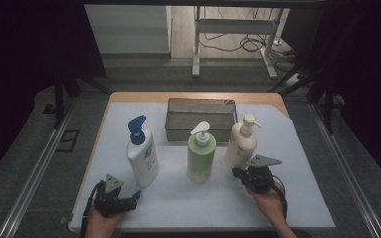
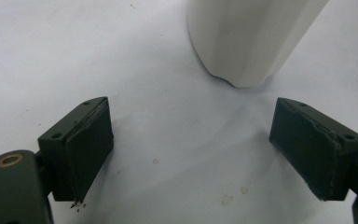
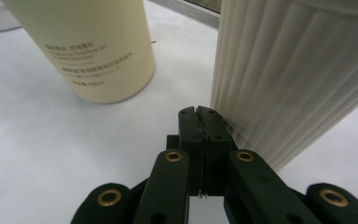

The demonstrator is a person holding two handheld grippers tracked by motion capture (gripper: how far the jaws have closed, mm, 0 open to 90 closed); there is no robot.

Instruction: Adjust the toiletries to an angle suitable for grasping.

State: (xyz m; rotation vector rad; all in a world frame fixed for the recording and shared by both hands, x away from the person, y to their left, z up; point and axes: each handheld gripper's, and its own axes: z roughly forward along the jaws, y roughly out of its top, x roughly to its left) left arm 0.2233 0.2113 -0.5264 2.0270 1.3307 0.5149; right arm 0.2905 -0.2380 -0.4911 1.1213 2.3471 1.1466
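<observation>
Right tongs [image 3: 198, 112] closed on nothing, tips just beside the base of the ribbed cream pump bottle [image 1: 241, 141] standing at the right of the desk [image 1: 297, 163]. Left tongs [image 2: 191, 149] open, empty, facing the blue-capped white bottle [image 1: 142, 156]. Green bottle [image 1: 201, 156] stands between the two.

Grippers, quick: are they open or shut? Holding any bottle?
Left gripper: open, holding nothing.
Right gripper: shut, holding nothing, beside the ribbed cream bottle.

The ribbed cream bottle [image 3: 298, 74] and green bottle [image 3: 88, 46] are cut off above; label print unreadable.
</observation>
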